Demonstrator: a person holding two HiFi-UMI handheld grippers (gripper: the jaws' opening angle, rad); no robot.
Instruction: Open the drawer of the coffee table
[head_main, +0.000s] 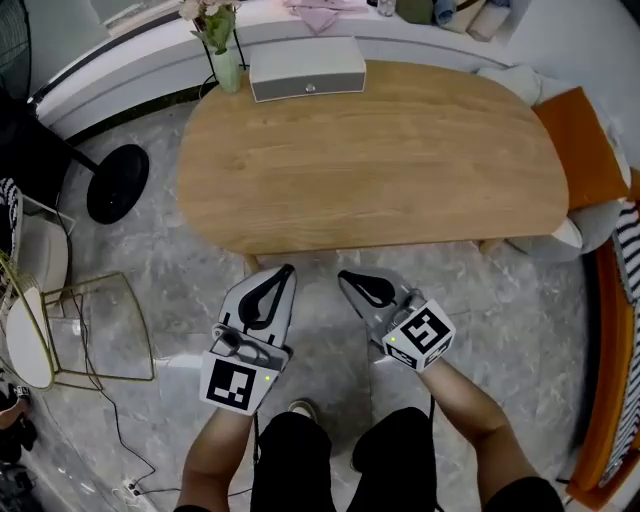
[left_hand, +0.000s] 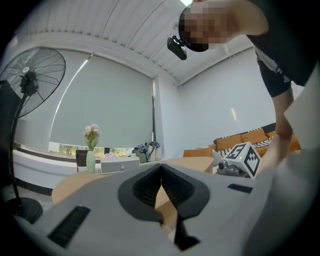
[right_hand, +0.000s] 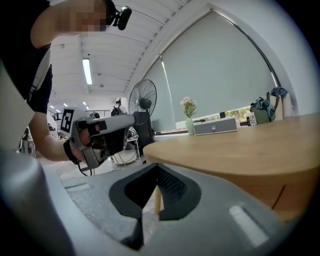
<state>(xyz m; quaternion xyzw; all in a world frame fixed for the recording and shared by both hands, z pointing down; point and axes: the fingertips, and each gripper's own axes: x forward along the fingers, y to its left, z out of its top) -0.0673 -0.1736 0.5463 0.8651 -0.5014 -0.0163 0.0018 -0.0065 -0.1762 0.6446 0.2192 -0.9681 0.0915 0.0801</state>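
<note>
An oval wooden coffee table (head_main: 370, 150) stands ahead of me on the marble floor. Its top hides any drawer front in the head view. Both grippers hang just before its near edge, side by side. My left gripper (head_main: 285, 270) is shut with nothing in it, and its own view shows the pads meeting (left_hand: 161, 167) at tabletop (left_hand: 192, 162) height. My right gripper (head_main: 345, 277) is shut and empty too. It looks slightly down past its joined tips (right_hand: 157, 167) at the table's rim (right_hand: 240, 150), the side panel below it (right_hand: 260, 187) and a wooden leg (right_hand: 158, 200).
A white box speaker (head_main: 307, 68) and a vase of flowers (head_main: 224, 60) stand at the table's far edge. A black fan base (head_main: 117, 183) and a gold wire side table (head_main: 90, 330) are at the left. An orange sofa (head_main: 595, 150) runs along the right.
</note>
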